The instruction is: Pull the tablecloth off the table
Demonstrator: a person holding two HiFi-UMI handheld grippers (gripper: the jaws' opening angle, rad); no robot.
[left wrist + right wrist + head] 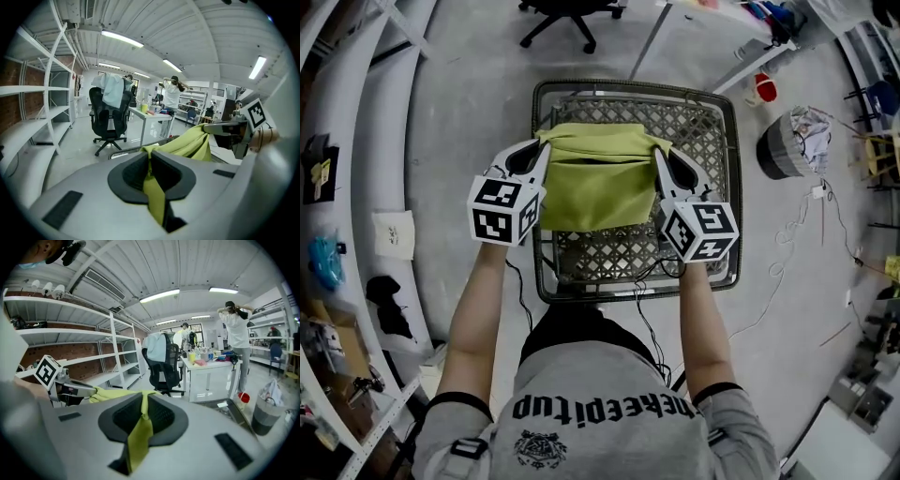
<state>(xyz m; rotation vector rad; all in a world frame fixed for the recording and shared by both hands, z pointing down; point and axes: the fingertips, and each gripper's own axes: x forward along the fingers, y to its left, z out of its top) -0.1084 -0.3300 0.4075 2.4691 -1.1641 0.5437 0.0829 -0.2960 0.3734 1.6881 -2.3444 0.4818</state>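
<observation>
Head view: forearms straight fwd, L tongs (pixel 546 148) & R tongs (pixel 656 156) clamped on tablecloth (pixel 598 183) over table (pixel 609 258)

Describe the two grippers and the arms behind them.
The left gripper and right gripper are light grey with black inner pads; each bears a white cube with black square markers. Thin black cables trail back. Short grey sleeves, dark-edged.

Tablecloth (pixel 598 178): matt yellow-green cloth, creased. Table (pixel 727 178): dark metal lattice. Floor (pixel 473 94): smooth grey.
</observation>
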